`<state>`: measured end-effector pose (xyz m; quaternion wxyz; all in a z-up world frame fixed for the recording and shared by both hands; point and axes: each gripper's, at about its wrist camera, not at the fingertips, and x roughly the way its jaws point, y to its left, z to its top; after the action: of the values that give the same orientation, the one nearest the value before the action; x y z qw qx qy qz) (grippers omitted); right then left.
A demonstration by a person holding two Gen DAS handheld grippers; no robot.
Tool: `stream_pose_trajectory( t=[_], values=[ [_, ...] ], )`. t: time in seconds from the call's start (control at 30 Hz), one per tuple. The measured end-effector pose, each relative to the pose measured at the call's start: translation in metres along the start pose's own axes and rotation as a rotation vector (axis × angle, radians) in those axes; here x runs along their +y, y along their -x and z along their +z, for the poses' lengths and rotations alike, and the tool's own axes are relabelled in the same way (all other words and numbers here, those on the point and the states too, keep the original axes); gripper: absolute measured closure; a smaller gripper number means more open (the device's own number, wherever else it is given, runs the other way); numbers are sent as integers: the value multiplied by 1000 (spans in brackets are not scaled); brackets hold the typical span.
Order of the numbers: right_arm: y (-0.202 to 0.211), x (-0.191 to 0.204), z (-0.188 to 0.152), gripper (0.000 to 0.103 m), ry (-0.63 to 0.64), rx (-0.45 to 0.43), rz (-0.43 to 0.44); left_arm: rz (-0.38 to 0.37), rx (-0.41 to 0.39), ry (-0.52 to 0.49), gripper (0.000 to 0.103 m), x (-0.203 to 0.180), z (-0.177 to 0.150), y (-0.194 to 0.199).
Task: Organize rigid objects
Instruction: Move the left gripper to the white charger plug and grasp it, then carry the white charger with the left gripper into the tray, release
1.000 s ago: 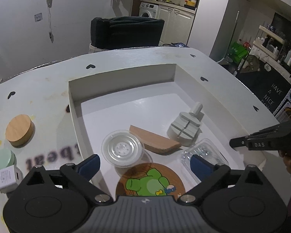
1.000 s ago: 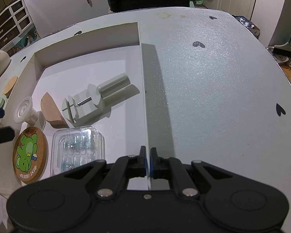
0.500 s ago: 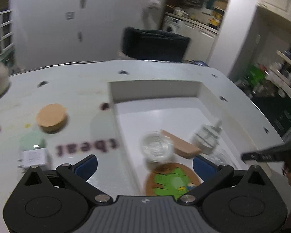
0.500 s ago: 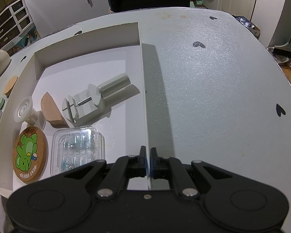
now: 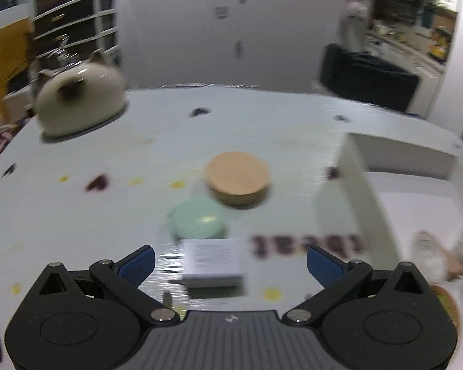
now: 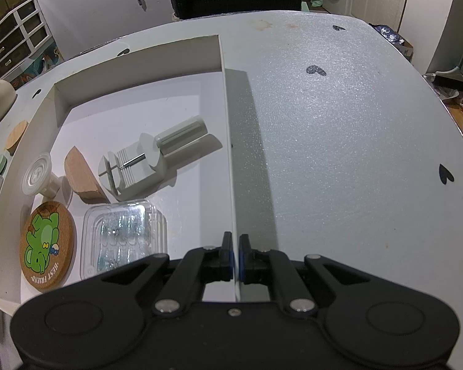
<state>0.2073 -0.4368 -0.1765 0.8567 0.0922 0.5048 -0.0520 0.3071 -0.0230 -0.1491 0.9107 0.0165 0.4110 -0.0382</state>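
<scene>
Left claw (image 5: pixel 231 260) gaped over the adapter (image 5: pixel 212 262); right claw (image 6: pixel 235 257) clenched the tray (image 6: pixel 228 141) wall. Lid (image 5: pixel 237 182) and disc (image 5: pixel 198 222) beyond remained unsorted.

The counter (image 6: pixel 339 129) is white, speckled, with dark heart marks and small yellow spots. On it sits a shallow white tray (image 6: pixel 228 129), toward the left in the right wrist view. Beside the tray's left wall lie a wooden disc (image 5: pixel 237 182), a mint-green disc (image 5: pixel 199 222) just by it, and a white adapter (image 5: pixel 213 262) next to that one. Dark blurred lettering (image 5: pixel 305 245) marks the counter near the tray. A cream cat-shaped pot (image 5: pixel 80 101) stands at the far left edge.
</scene>
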Motion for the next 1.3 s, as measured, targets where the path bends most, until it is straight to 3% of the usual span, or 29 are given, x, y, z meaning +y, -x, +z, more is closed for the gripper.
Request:
stream_pose_trajectory(
  t=[0.3,0.63,0.8,1.07,1.3],
  values=[
    [0,0,0,97,1,0,0,73,43,5,41,6,-1,-19],
    [0,0,0,97,1,0,0,53,22,11,41,3,-3,-7],
    [0,0,0,98,1,0,1,26,-21,-13,41,-7,14,10],
    [0,0,0,98,0,0,1,-129,-61,-134,41,-64,55,30],
    [1,1,0,97,-4,0,2,-269,-34,-247,41,-133,61,26]
  ],
)
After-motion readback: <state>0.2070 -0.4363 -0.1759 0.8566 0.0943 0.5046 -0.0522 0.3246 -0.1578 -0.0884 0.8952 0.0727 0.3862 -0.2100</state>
